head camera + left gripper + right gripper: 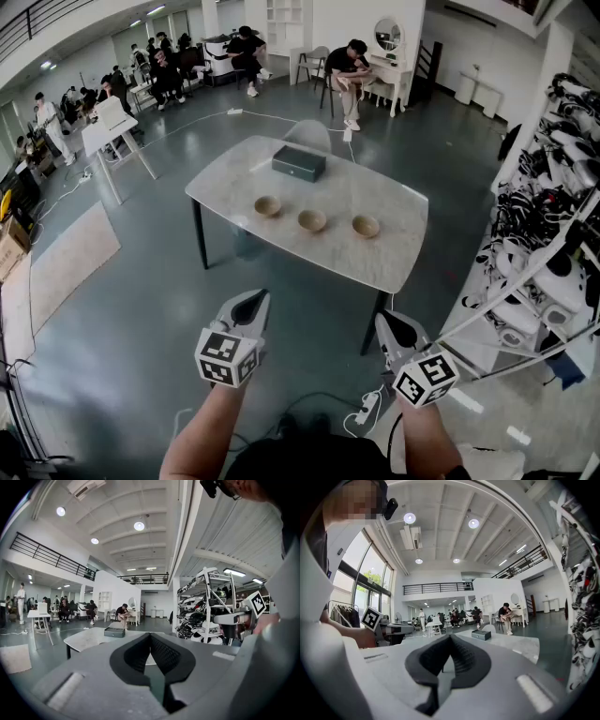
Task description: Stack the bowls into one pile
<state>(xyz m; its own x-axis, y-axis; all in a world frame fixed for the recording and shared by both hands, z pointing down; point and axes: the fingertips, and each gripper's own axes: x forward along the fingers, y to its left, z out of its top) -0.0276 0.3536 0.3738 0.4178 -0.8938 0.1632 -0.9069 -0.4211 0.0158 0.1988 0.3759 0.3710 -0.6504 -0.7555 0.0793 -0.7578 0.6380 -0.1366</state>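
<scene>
on the desk (398, 262), three bowls in a row, apart from each other and unstacked: left bowl (268, 206), middle bowl (312, 220), right bowl (366, 226), all upright; behind them, near the far edge, a dark box (299, 162); short of the desk, over the floor, left gripper (260, 296) and right gripper (382, 320) side by side, well apart from the bowls; left fingers (133, 654) pressed together with nothing between, right fingers (467, 660) likewise; beyond the desk a chair (308, 134)
</scene>
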